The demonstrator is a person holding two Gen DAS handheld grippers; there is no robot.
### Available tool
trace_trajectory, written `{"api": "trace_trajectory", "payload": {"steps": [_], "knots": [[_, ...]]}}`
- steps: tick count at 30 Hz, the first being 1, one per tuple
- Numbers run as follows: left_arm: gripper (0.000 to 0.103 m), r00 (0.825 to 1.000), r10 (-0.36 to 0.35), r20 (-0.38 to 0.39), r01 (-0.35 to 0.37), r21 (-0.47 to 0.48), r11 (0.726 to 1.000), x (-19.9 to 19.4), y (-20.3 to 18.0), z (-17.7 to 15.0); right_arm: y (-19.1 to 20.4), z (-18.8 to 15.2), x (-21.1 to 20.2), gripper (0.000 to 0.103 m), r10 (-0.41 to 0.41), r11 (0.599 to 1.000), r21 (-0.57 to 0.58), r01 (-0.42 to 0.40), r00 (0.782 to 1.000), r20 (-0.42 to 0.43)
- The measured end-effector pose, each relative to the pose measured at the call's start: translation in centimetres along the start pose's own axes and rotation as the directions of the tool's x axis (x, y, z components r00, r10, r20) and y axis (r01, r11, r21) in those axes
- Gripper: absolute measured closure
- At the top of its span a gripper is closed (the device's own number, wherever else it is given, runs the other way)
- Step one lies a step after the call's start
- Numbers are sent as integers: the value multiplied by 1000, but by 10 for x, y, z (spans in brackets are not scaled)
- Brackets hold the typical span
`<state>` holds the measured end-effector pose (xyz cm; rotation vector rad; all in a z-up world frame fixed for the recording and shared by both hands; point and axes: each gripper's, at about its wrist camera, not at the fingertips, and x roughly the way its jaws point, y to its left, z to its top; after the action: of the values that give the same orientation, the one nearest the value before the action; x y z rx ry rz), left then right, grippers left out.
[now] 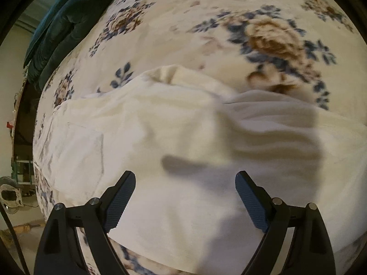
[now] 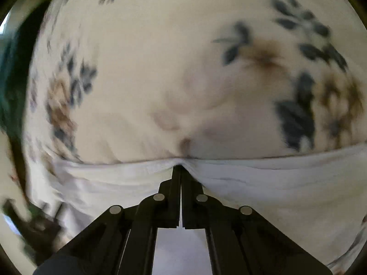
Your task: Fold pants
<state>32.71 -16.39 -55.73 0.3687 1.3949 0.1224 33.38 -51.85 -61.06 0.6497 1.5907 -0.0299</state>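
Observation:
White pants (image 1: 160, 137) lie spread and wrinkled on a floral bedspread (image 1: 206, 11). My left gripper (image 1: 185, 176) hangs over the pants, open, with nothing between its blue-padded fingers (image 1: 120, 197); its shadow falls on the cloth. In the right wrist view my right gripper (image 2: 180, 167) is shut, its tips pinching the far edge of the pants (image 2: 275, 183), where the fabric puckers toward the fingers. Beyond that edge lies the bedspread (image 2: 149, 68). This view is blurred.
A dark teal blanket (image 1: 59, 27) is bunched at the bed's far left corner. The bed's left edge drops to a floor (image 1: 25, 215) with some clutter. The bedspread stretches bare beyond the pants.

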Motion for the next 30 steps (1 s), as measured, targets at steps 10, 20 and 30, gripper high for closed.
{"api": "trace_trajectory", "payload": {"steps": [10, 20, 30], "knots": [[14, 983, -185, 10, 183, 84, 979, -50, -94, -29, -156, -104, -124, 26, -77, 914, 405, -23, 970, 229], [14, 985, -173, -19, 174, 180, 968, -49, -158, -43, -201, -143, -43, 61, 170, 774, 515, -367, 905, 389], [14, 984, -181, 1, 177, 193, 965, -72, -167, -47, -194, -131, -48, 78, 26, 864, 480, -155, 964, 265]]}}
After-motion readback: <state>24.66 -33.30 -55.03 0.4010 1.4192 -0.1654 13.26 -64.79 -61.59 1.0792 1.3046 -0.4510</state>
